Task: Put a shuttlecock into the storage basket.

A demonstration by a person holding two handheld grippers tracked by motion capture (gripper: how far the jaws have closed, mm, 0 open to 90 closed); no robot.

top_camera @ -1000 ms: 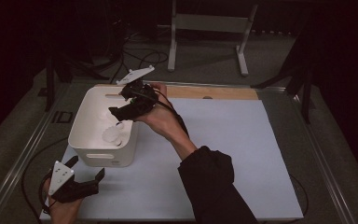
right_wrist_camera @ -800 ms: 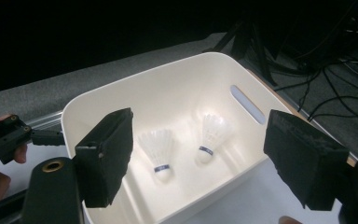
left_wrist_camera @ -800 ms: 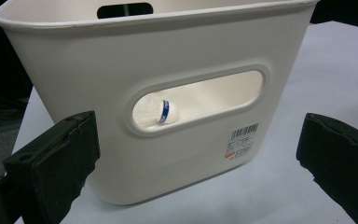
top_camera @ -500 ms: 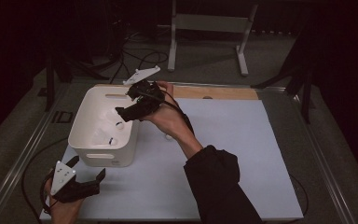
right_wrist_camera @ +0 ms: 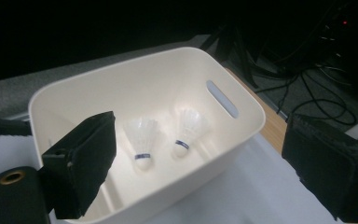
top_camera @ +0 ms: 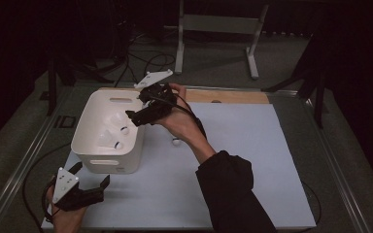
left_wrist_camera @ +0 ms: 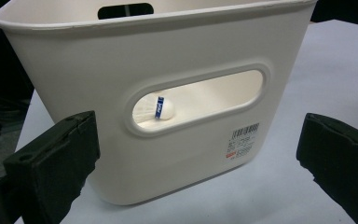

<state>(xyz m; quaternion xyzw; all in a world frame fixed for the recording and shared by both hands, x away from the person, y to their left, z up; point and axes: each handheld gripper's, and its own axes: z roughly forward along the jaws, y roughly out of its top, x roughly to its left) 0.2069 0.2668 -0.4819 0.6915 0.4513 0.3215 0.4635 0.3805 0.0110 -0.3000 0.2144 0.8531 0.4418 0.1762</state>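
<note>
Right gripper (top_camera: 132, 116), jaws just opened wide and empty, held over the white bin (top_camera: 88, 127), in which two shuttlecocks (right_wrist_camera: 142, 135) (right_wrist_camera: 186, 128) lie. Left gripper (top_camera: 90, 187) rests spread and empty near the bin's front wall. A barcode label (left_wrist_camera: 242, 141) on that wall is too small to read.

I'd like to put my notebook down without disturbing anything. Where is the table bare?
The white mat is bare right of the person's sleeve. It is crowded on the left: the white bin, the right gripper over it, a shuttlecock beside it, and the left gripper in front.
</note>
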